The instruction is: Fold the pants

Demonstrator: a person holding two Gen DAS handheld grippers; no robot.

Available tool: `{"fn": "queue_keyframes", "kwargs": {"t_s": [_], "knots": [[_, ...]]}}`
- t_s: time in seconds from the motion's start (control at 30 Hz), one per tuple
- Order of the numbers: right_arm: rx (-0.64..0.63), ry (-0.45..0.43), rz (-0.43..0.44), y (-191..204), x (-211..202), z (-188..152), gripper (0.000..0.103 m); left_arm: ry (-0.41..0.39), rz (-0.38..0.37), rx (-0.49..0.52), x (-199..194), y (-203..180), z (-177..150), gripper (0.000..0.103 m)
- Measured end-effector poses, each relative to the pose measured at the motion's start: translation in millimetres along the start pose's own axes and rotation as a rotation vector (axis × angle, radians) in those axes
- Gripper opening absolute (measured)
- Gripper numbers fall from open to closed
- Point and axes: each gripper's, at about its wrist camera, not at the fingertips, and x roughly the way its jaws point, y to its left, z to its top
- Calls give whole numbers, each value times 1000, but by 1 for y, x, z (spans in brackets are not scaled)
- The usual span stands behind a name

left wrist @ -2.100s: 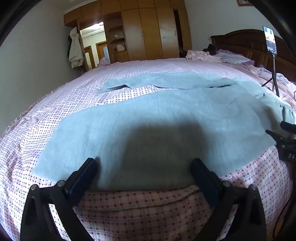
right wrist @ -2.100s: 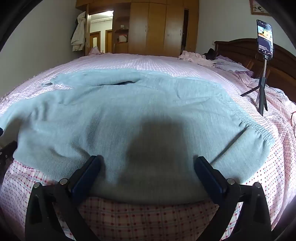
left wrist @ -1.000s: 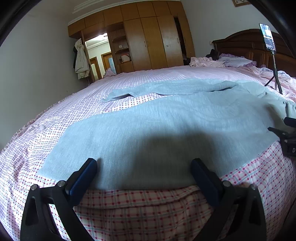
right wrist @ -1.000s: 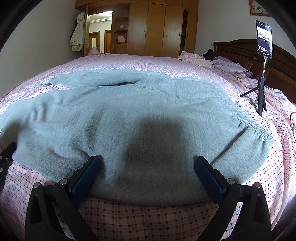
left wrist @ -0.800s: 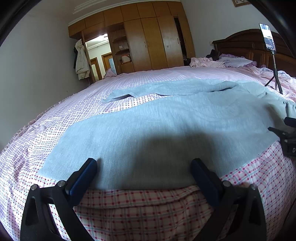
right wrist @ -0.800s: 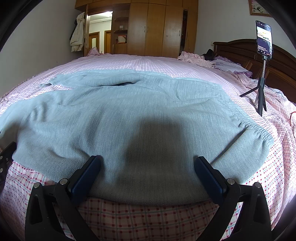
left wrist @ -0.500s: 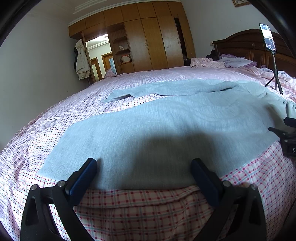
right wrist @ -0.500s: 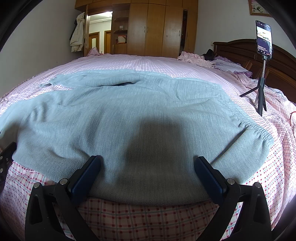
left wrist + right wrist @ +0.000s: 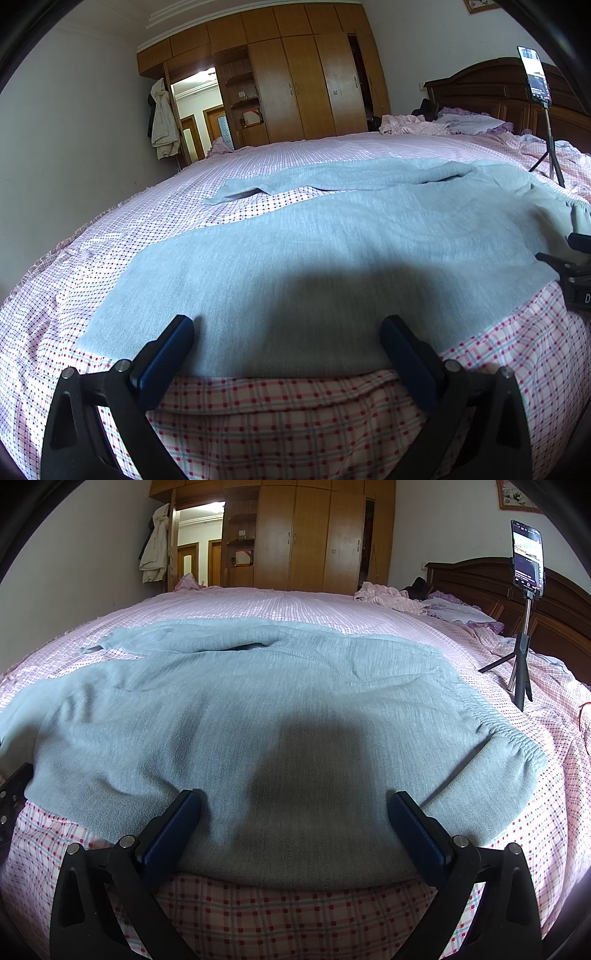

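Observation:
Light blue-grey pants (image 9: 332,236) lie spread flat on the bed, one leg near me and the other leg (image 9: 332,175) farther back. My left gripper (image 9: 288,332) is open, its fingers at the near edge of the near leg. My right gripper (image 9: 295,808) is open, its fingers at the near edge of the pants (image 9: 258,701) close to the elastic waistband (image 9: 517,738). Neither holds cloth. The right gripper's tip shows at the right edge of the left wrist view (image 9: 576,266).
The bed has a pink checked sheet (image 9: 280,413). A phone on a small tripod (image 9: 522,602) stands on the bed at the right. Pillows and a dark headboard (image 9: 480,579) are behind it. Wooden wardrobes (image 9: 314,81) and a doorway stand at the far wall.
In the first second the left view tilted lower and nearer the bed edge. Since then nothing has visibly moved. Both grippers stay open.

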Motion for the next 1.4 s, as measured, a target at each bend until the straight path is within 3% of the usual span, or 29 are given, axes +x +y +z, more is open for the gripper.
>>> {"fn": "queue_keyframes", "kwargs": {"t_s": [0.83,1.0,1.2,1.3,1.4], "knots": [[-1,1,0,0,0,0,98,1,-6,-5,0,1,0,103],[-76,12,16,0,-2,7,98,63,-35,-43,-3,12,10,103],[-94,15,17,1,-3,9,98,130,-36,-147,-17,37,18,103],[-90,19,20,0,-3,8,98,141,-75,-307,-31,73,22,103],[-85,24,22,-1,-3,8,98,175,-175,-577,-40,127,13,103]]}}
